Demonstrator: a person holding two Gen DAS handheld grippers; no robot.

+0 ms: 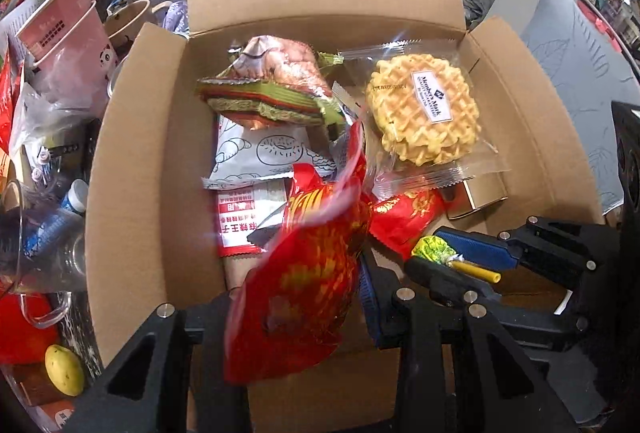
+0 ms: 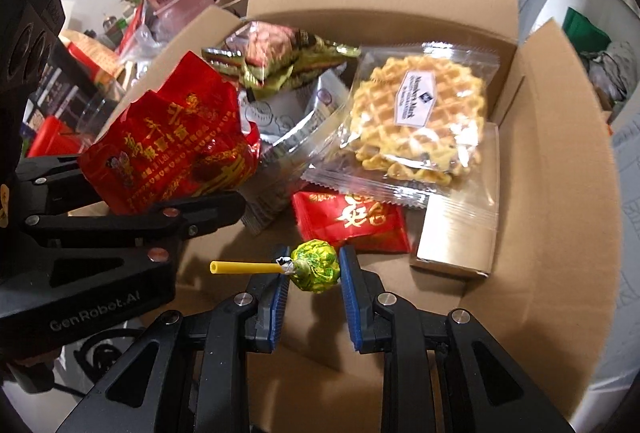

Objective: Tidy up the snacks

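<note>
An open cardboard box [image 1: 136, 153] [image 2: 560, 193] holds several snacks. Among them are a wrapped waffle [image 1: 424, 113] [image 2: 420, 121], a green-wrapped stack [image 1: 272, 101] [image 2: 276, 73], a white bread packet [image 1: 260, 153] and a small red packet [image 1: 404, 221] [image 2: 352, 221]. My left gripper [image 1: 296, 297] [image 2: 172, 189] is shut on a large red packet with gold print [image 1: 312, 265] [image 2: 172, 149], held over the box's near left. My right gripper [image 2: 314, 273] [image 1: 434, 251] is shut on a green lollipop [image 2: 316, 269] [image 1: 432, 247], whose yellow stick points left, just above the bare box floor.
A small tan carton [image 1: 480, 193] [image 2: 452, 245] lies under the waffle's wrapper. Left of the box stand pink paper cups [image 1: 68, 33], a clear jug [image 1: 40, 241] and a yellow fruit [image 1: 64, 369]. A grey cushion [image 1: 580, 73] lies to the right.
</note>
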